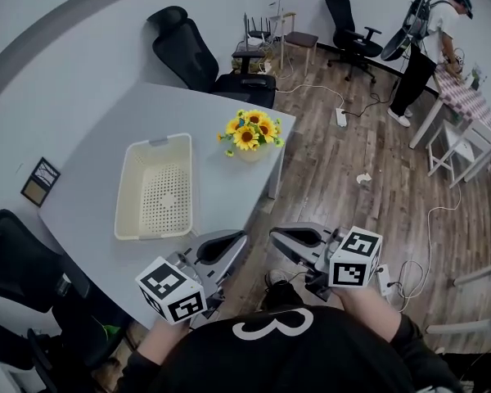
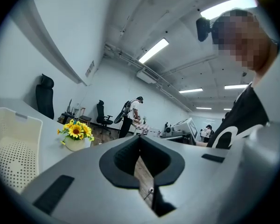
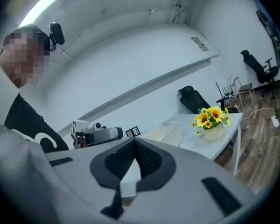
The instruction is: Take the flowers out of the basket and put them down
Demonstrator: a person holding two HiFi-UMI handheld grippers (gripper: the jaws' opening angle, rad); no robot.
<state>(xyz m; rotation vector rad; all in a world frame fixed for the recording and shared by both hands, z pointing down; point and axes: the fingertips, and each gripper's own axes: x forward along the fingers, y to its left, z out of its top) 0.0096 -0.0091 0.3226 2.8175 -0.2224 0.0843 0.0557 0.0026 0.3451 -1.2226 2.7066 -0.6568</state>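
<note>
A bunch of yellow sunflowers in a cream pot (image 1: 251, 133) stands upright on the grey table (image 1: 98, 137), near its right corner. The cream basket (image 1: 131, 178) lies to the left of the pot with nothing in it. My left gripper (image 1: 239, 237) and right gripper (image 1: 277, 232) hover close to my body off the table's front edge, well short of both. Both are shut on nothing. The left gripper view shows the flowers (image 2: 77, 132) and the basket wall (image 2: 14, 143) beyond the left gripper's (image 2: 140, 136) joined tips. The right gripper view shows the flowers (image 3: 211, 118) past the right gripper (image 3: 135, 141).
A small framed picture (image 1: 39, 181) lies at the table's left edge. Black office chairs (image 1: 188, 47) stand behind the table. A person (image 1: 430, 31) works at a far table at the back right. Cables and a power strip (image 1: 341, 117) lie on the wooden floor.
</note>
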